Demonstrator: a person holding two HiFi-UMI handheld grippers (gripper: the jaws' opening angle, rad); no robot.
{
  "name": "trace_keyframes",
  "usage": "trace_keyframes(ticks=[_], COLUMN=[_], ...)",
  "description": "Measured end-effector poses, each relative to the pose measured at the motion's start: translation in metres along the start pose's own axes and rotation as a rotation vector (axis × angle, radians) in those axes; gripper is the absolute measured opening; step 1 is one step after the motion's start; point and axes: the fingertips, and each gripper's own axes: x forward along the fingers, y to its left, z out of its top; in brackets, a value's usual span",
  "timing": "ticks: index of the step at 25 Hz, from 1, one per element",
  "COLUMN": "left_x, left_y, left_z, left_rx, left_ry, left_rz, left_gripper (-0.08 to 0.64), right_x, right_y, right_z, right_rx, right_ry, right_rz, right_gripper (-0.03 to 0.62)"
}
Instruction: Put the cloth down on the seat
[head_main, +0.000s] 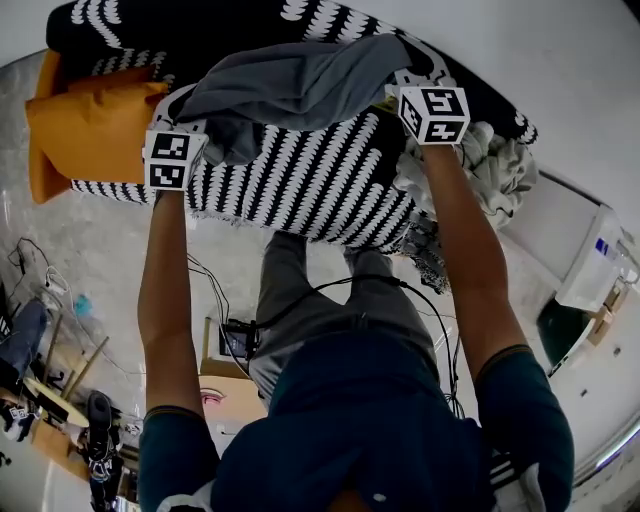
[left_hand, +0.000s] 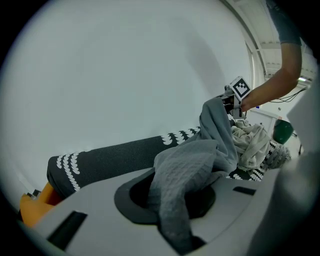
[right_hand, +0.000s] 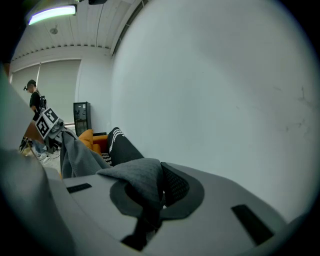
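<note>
Status: grey cloth (head_main: 300, 85) held just above seat (head_main: 300, 190), ends clenched in left tongs (left_hand: 175, 200) and right tongs (right_hand: 150, 195); set-down and release outstanding.

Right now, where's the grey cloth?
Head view, top centre: the grey cloth spans between left tongs and right tongs, over the patterned seat, right of the orange cushion.

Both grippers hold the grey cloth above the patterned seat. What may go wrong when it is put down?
1. The grey cloth hangs bunched between the left gripper and the right gripper, so it may land crumpled on the seat.
2. Its right end is close to the pile of pale cloths; it might drop onto that pile, not onto bare seat.
</note>
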Motion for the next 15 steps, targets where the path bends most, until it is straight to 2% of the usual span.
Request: trace_keyframes(ticks=[8, 15], left_x=[0.036, 0.067], left_y=[0.014, 0.029], left_z=[-0.021, -0.041], left_rx=[-0.040, -0.132], left_ry=[0.030, 0.029], left_rz=[0.004, 0.026], left_gripper=[0.057, 0.063], right_x=[0.039, 0.068], right_y=[-0.004, -0.012], right_z=[-0.023, -0.046], right_rx=[-0.015, -0.038], right_ry=[0.048, 0.085], right_rz=[0.012, 0.015], right_gripper=[0.024, 0.025])
